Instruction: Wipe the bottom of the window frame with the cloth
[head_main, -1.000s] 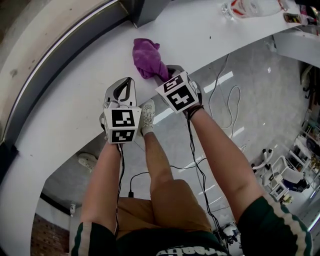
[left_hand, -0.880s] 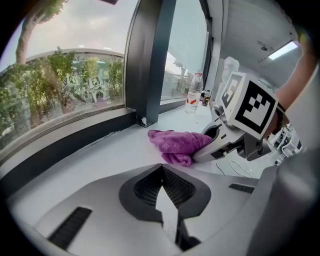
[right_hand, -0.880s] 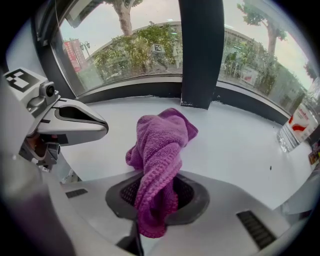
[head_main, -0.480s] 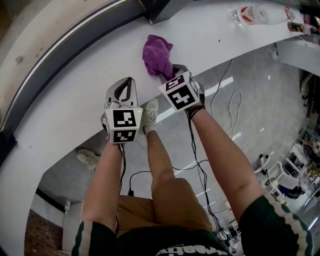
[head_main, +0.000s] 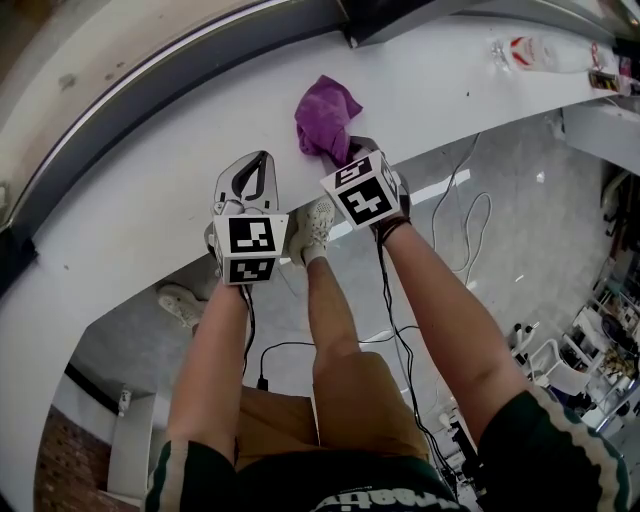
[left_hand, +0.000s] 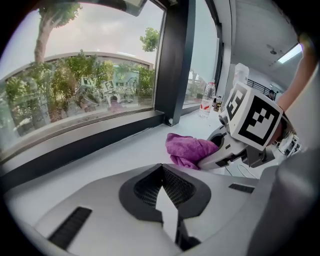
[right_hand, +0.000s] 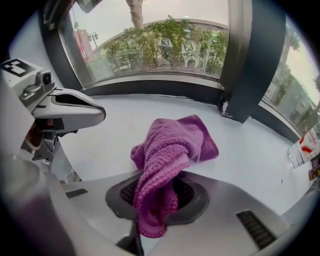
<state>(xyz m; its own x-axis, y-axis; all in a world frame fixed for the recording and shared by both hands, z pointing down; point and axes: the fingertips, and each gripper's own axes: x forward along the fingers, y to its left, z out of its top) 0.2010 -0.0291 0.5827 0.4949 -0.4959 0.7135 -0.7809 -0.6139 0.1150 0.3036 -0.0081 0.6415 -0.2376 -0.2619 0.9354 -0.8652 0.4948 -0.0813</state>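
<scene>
Landmark taken: the dark window post (head_main: 372, 22), rising from the far edge of the white counter (head_main: 120, 215).

- Cloth (right_hand: 167, 150): purple and bunched. One end is gripped in the right claw (right_hand: 156, 192), whose jaws are closed on it. The rest is draped forward onto the counter, on the near side of the post and a little to its left. The free end is seen resting on the counter surface, apart from the bottom frame rail (head_main: 150, 85), the dark band that runs leftward from the post's foot.
- Left claw (left_hand: 161, 169): drawn narrow, tips together, nothing between them. It is held over the counter, left of the post and farther from it than the right claw, close to the counter's front edge.
- Plastic bottle (head_main: 528, 50): noted on the counter, well to the right of the post.
- Shoe (head_main: 315, 225): seen on the floor below the counter's front edge, on the near side of the post.
</scene>
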